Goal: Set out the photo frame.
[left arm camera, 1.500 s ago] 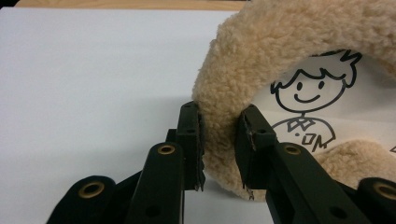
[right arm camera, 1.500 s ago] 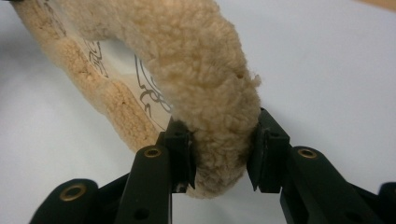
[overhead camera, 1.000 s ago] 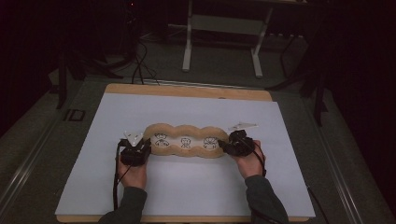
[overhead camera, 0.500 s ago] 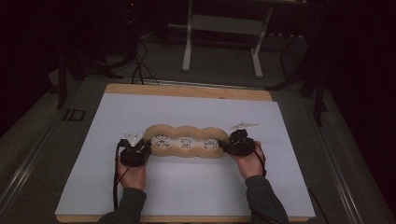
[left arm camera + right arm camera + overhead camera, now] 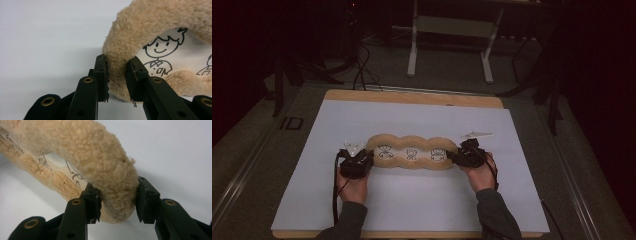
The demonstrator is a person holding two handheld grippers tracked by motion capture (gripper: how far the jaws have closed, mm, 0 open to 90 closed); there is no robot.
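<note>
A long tan fleecy pad (image 5: 412, 152) with three lobes, each framing a cartoon figure, lies across the middle of the white sheet (image 5: 412, 117). My left gripper (image 5: 362, 161) is shut on the pad's left end. In the left gripper view its jaws (image 5: 117, 72) pinch the fleecy rim (image 5: 140, 27) beside a drawn smiling figure (image 5: 157, 53). My right gripper (image 5: 460, 156) is shut on the pad's right end, and in the right gripper view its jaws (image 5: 117, 195) squeeze the thick fleece roll (image 5: 100, 157). Both hands rest on the sheet.
The white sheet covers a wooden tabletop (image 5: 412, 96). Beyond the table a white metal stand (image 5: 452, 30) and dark cables (image 5: 362, 70) sit on the floor. Bare sheet lies in front of and behind the pad.
</note>
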